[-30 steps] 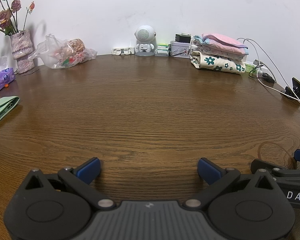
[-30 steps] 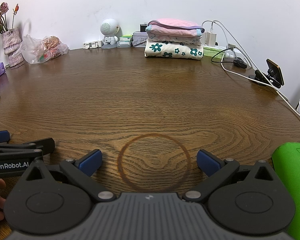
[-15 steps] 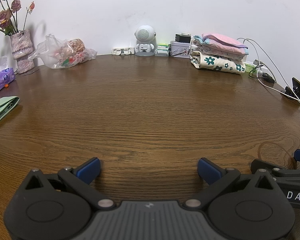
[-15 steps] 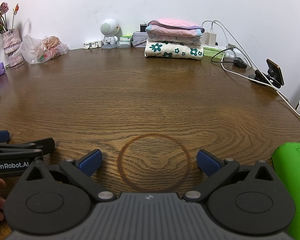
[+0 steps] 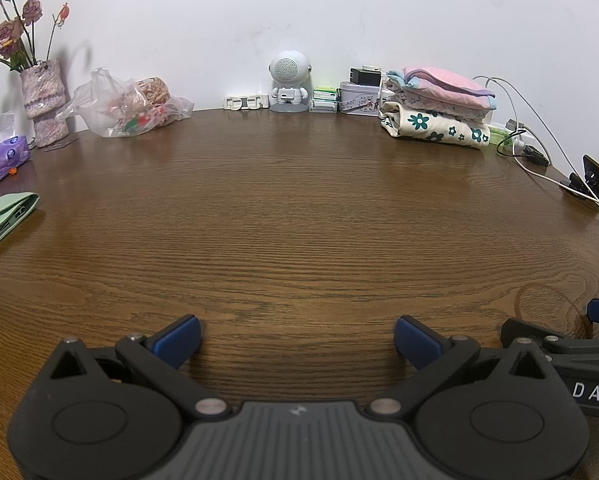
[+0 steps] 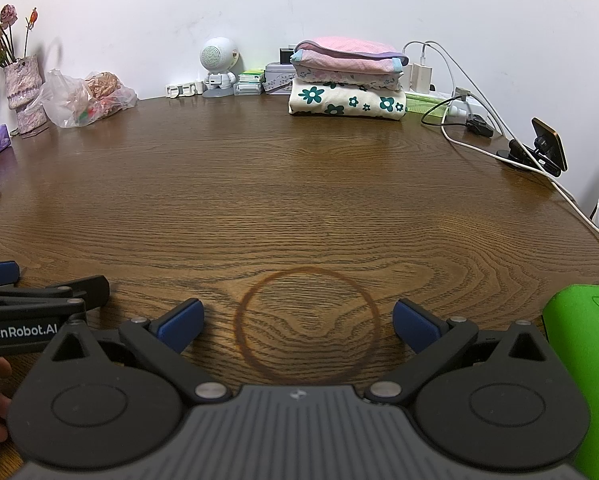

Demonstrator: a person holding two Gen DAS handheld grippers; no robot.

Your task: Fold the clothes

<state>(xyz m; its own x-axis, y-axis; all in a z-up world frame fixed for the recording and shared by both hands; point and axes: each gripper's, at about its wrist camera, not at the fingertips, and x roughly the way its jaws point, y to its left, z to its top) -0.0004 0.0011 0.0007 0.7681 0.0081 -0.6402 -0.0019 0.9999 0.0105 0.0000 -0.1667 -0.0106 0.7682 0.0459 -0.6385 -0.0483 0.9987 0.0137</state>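
Landmark: stack of folded clothes (image 6: 346, 80), at the far edge of the wooden table (image 6: 299, 200) against the wall.
- Stack: pink garment on top, cream floral garment beneath.
- Robot-shaped speaker (image 6: 218, 66): left of the stack, same far edge.
- Plastic bag (image 6: 85, 98) and vase of dried roses (image 6: 21, 92): further left of the stack.
- Charger cables (image 6: 465, 110): just right of the stack.
- Left gripper (image 5: 297, 342): well in front of the stack, low over the table, jaws spread wide, holding nothing.
- Right gripper (image 6: 298, 326): beside the left one, jaws likewise wide, holding nothing, over a dark ring stain (image 6: 307, 324).
- Green object (image 6: 583, 360): near edge, beside the right gripper.
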